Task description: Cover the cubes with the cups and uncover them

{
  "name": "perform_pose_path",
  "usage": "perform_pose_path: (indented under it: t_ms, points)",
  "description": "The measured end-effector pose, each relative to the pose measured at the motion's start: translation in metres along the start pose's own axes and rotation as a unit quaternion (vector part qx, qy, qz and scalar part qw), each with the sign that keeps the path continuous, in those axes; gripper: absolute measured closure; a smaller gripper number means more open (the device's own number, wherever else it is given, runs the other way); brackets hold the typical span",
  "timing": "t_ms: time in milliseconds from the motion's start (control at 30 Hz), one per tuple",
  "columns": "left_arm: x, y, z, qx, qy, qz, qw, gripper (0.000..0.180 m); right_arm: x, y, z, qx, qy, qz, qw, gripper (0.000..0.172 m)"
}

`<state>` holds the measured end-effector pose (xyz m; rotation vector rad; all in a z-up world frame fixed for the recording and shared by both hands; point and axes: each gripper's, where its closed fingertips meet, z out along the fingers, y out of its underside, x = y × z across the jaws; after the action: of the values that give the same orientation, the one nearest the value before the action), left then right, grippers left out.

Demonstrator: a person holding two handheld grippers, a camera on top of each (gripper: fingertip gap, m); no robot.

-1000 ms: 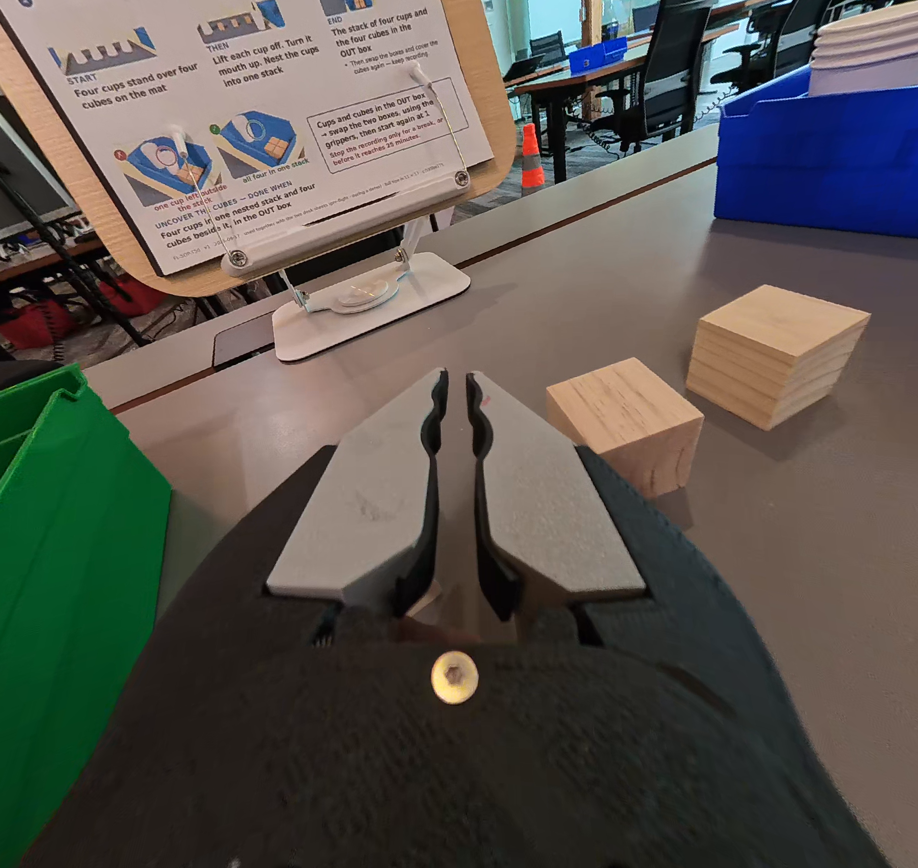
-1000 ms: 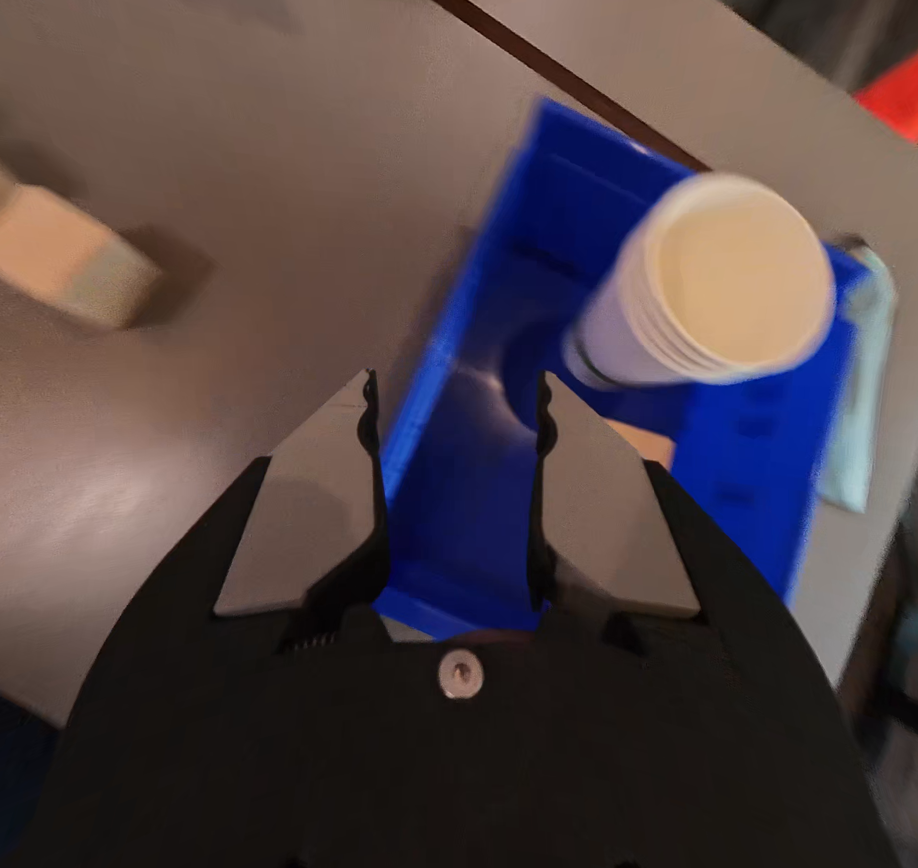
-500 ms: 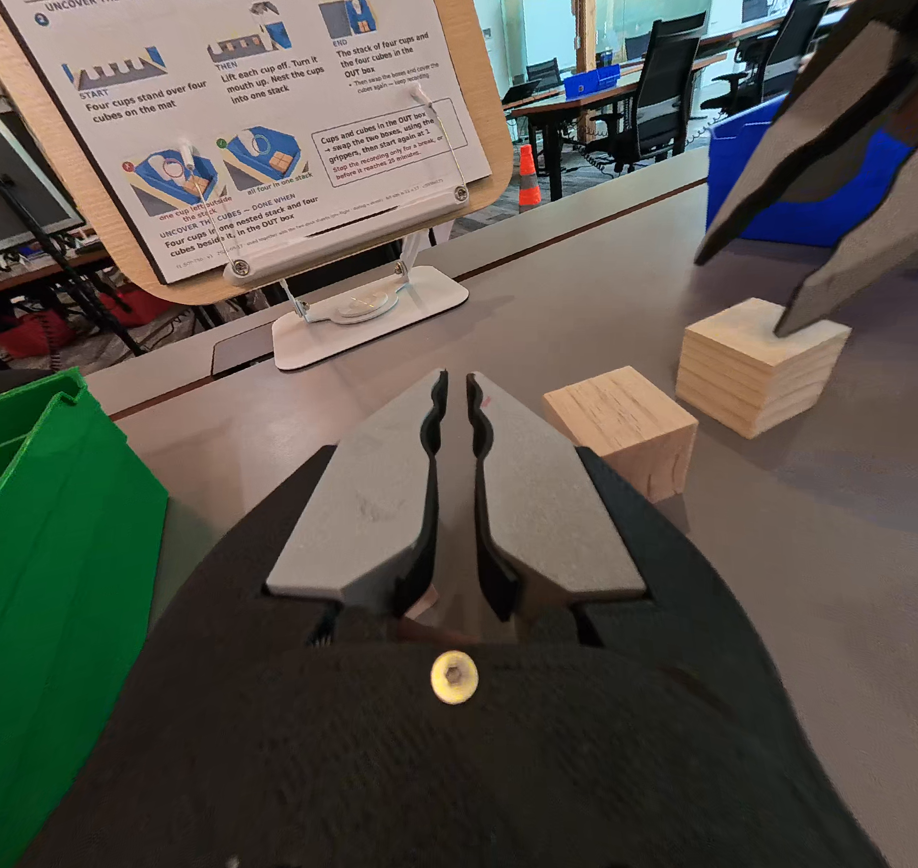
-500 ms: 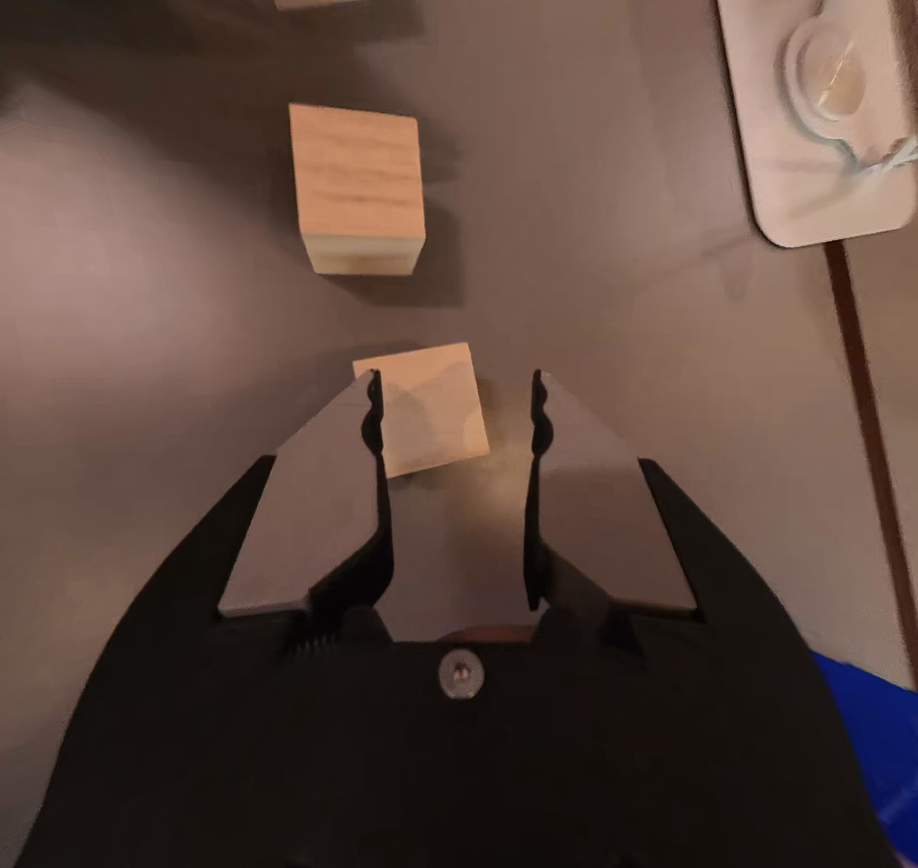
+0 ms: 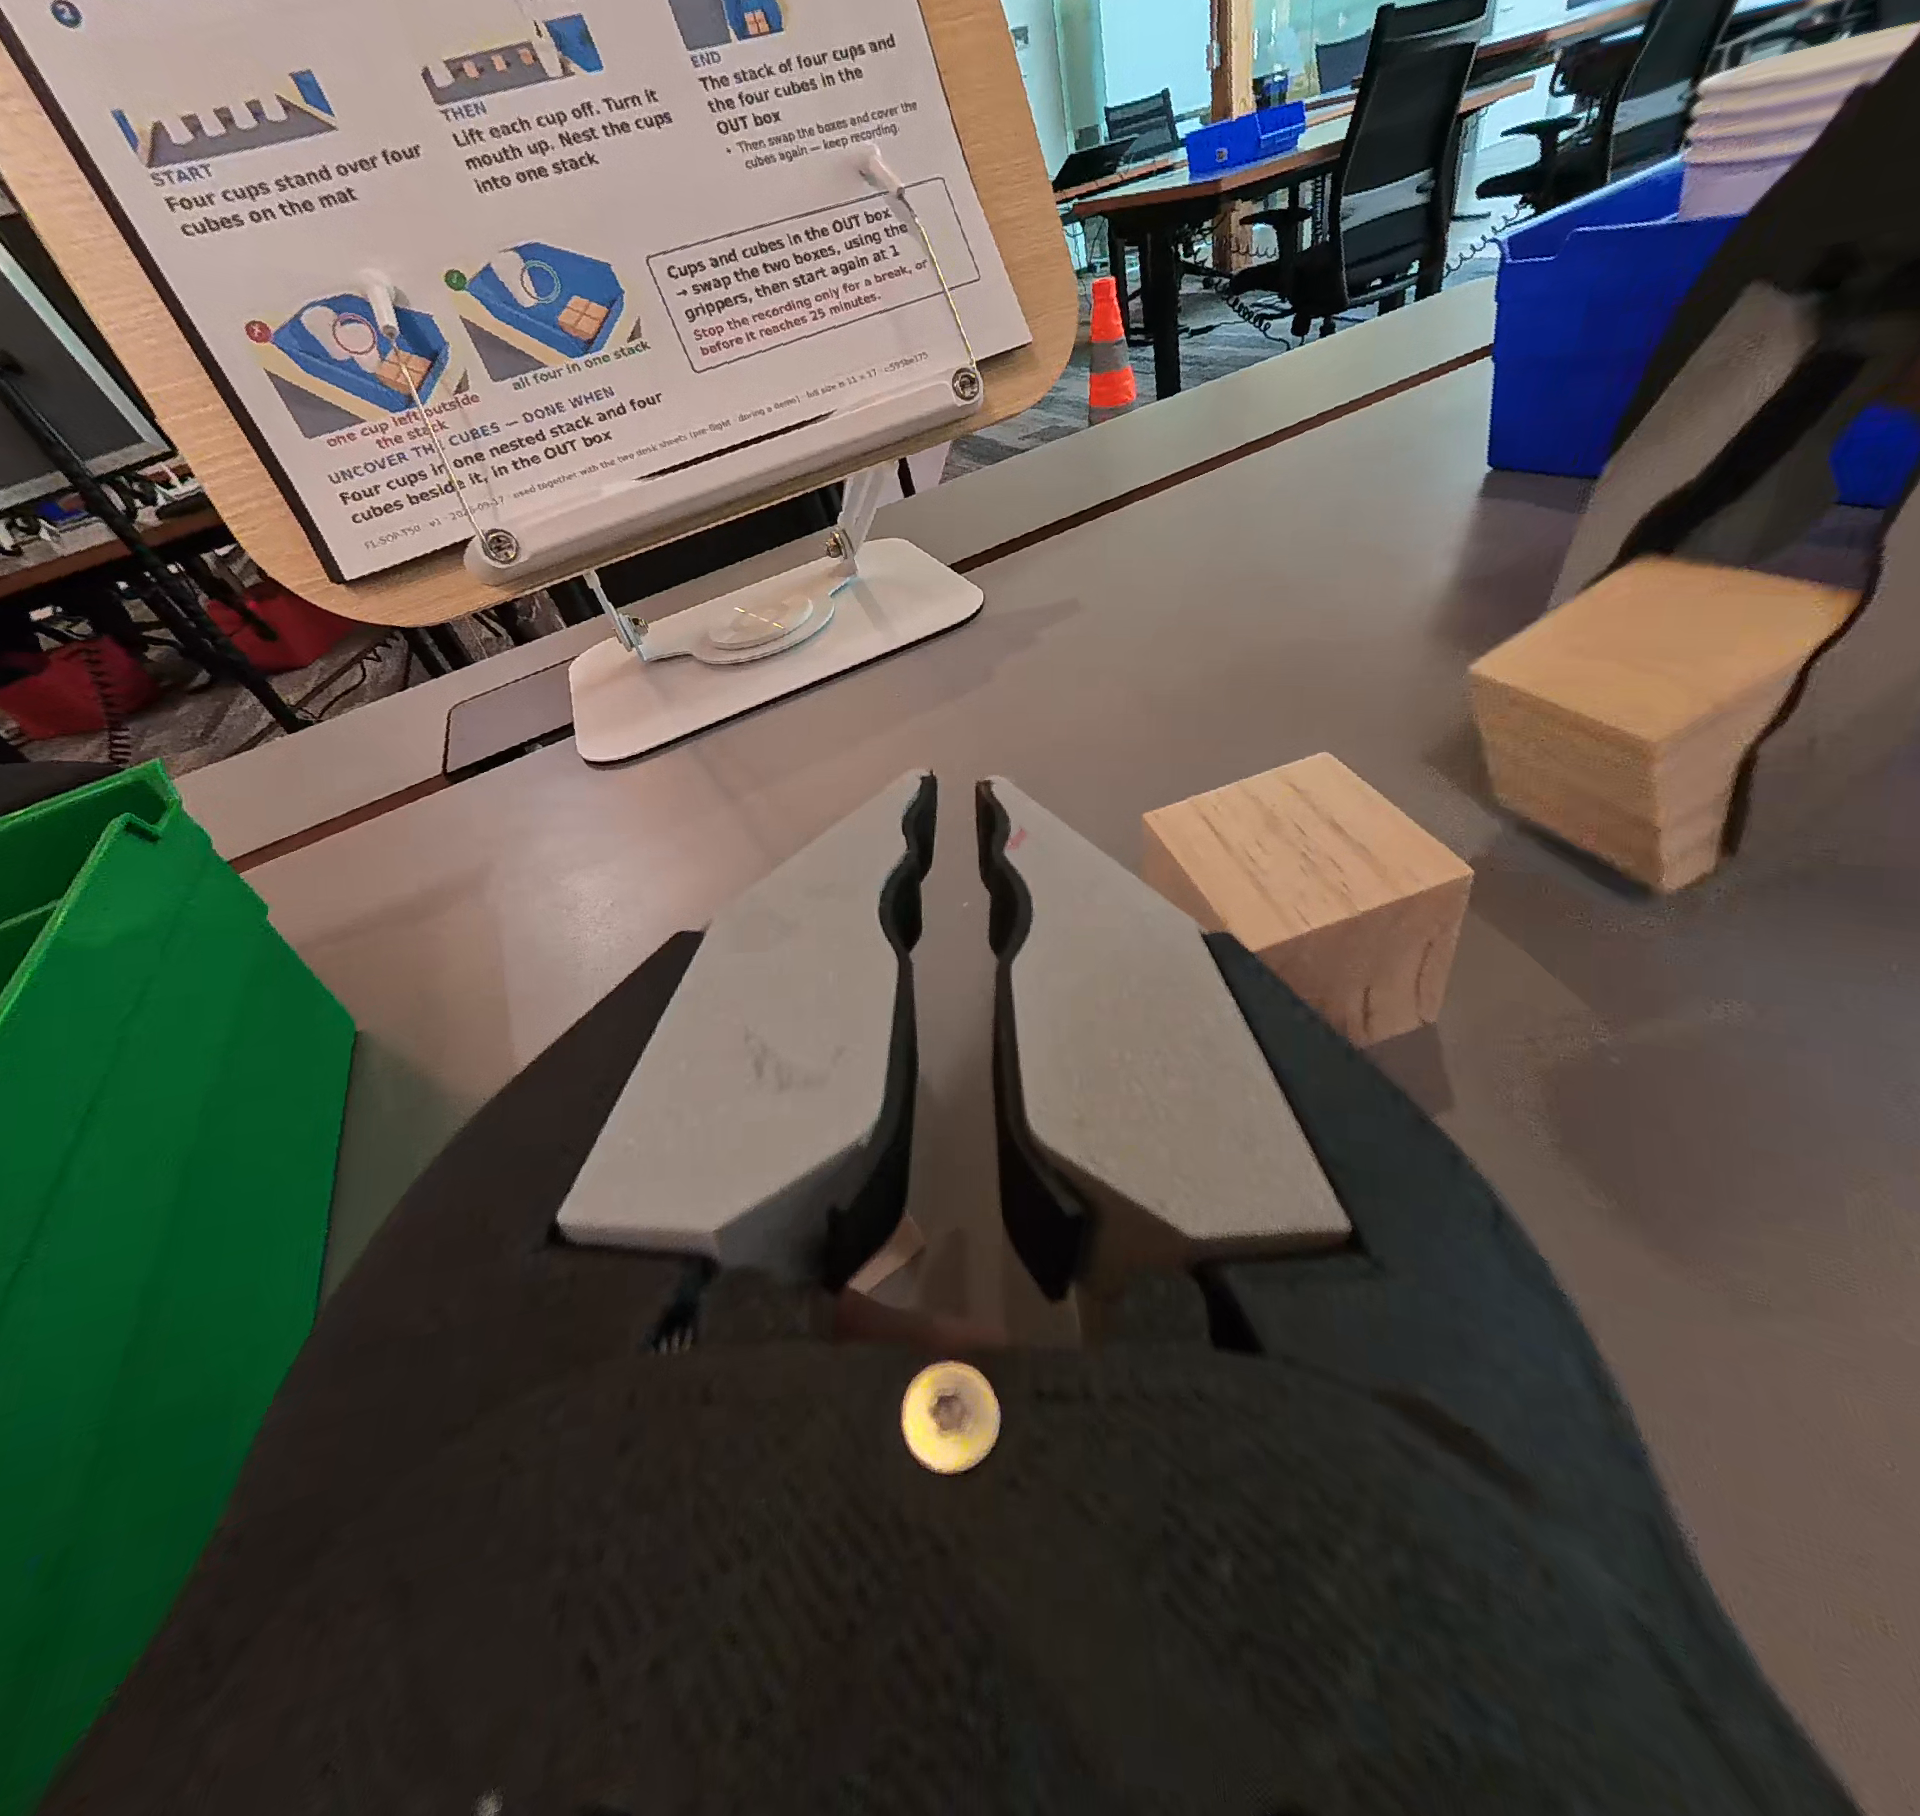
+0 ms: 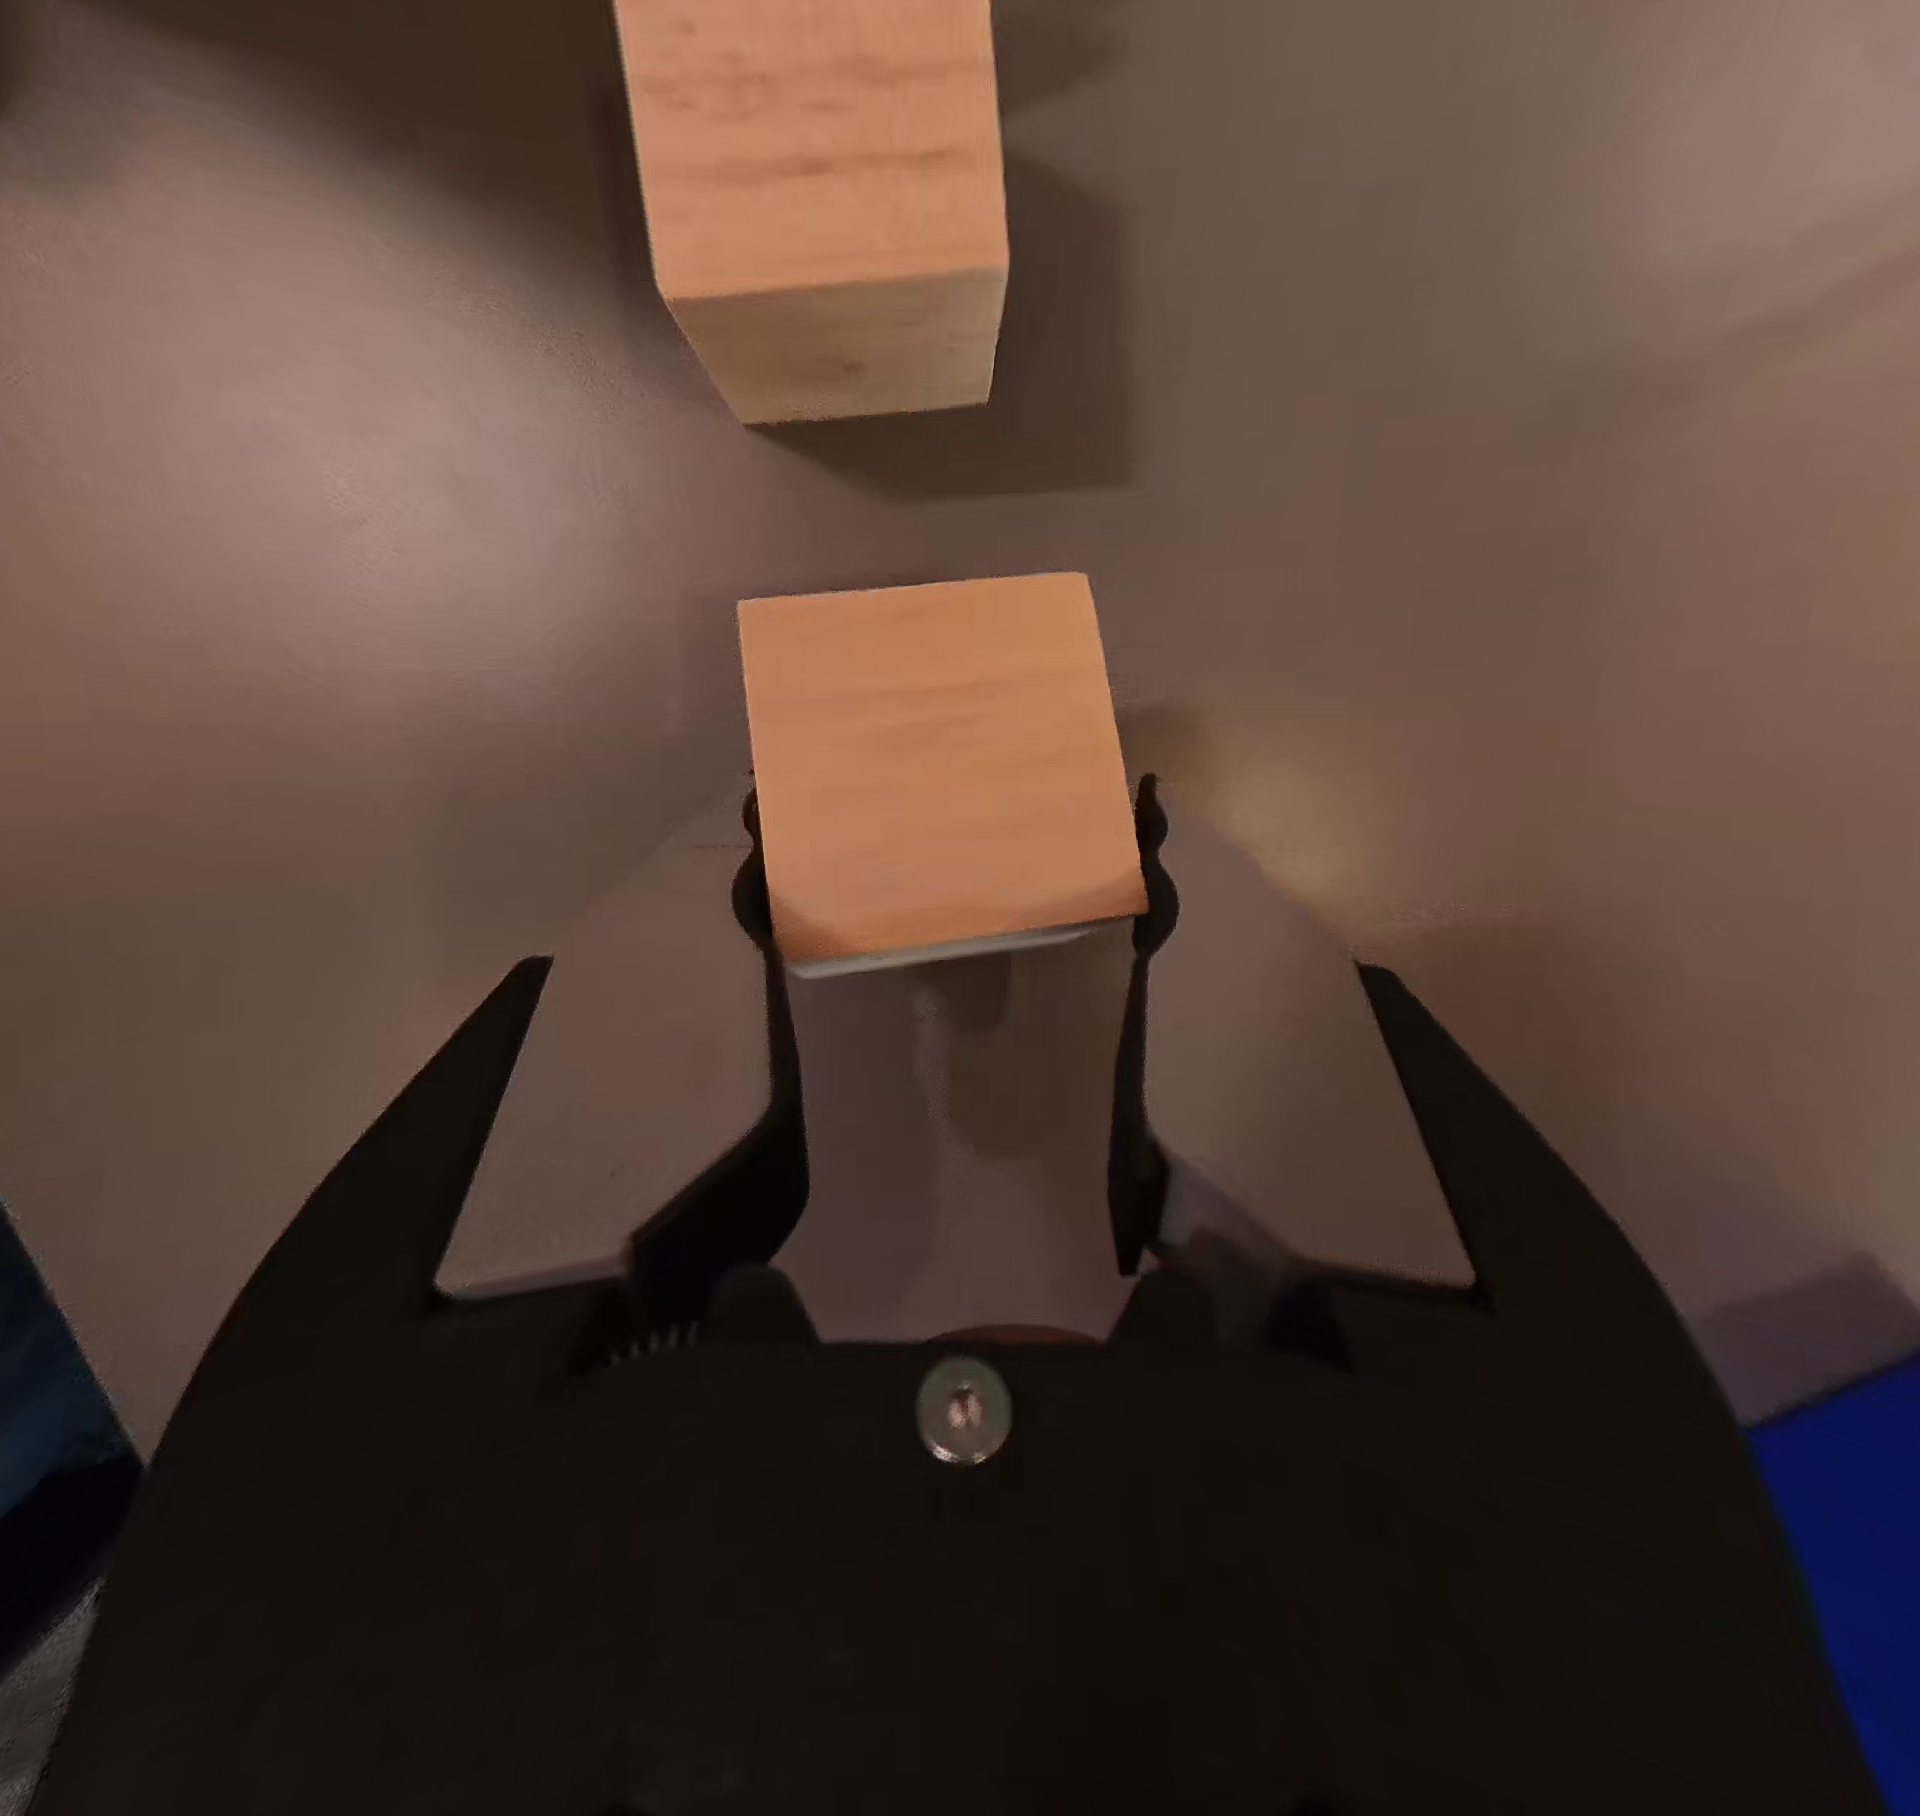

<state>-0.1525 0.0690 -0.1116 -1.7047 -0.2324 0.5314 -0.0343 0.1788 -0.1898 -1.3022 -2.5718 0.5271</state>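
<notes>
An open office with black chairs and long tables spreads behind a grey desk [image 5: 1195,540] in the left wrist view. On the desk, a white stand [image 5: 779,644] props up a wooden board carrying an instruction sheet [image 5: 499,208]. A green bin [image 5: 156,1091] sits at the left edge, and a blue bin [image 5: 1579,343] with a stack of white cups [image 5: 1787,114] in it stands far right. The left claw [image 5: 954,787] hovers low over the desk, its grey fingers [image 5: 790,1018] drawn almost together with only a thin slit between them and nothing in it. Just to its right rests a wooden cube [image 5: 1309,883]; farther right, a second cube [image 5: 1631,717] sits under the right claw [image 5: 1787,623], which comes down on it from above.

The right wrist view looks straight down on the same desk [image 6: 312,519], dim and brownish here. The right claw [image 6: 945,836] is spread wide, its two fingertips [image 6: 1148,831] flanking that second cube [image 6: 935,758] on both sides; whether the pads press on the wood cannot be told. The first cube [image 6: 810,145] lies beyond it, apart. A corner of the blue bin [image 6: 1839,1444] shows at the lower right.
</notes>
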Motion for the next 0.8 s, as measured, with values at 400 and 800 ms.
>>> perform_pose_path:
  t_ms: [400, 800]
  points:
    - [0.004, 0.001, 0.001, -0.007, -0.001, 0.023, 1.0, 0.175, 0.114, 0.09, -0.209, 0.192, 0.261, 0.248, 0.913, 0.105]
    - [0.005, 0.0, 0.0, -0.003, -0.005, 0.027, 1.0, 0.176, 0.159, 0.224, -0.108, 0.094, 0.212, 0.446, 0.865, 0.102]
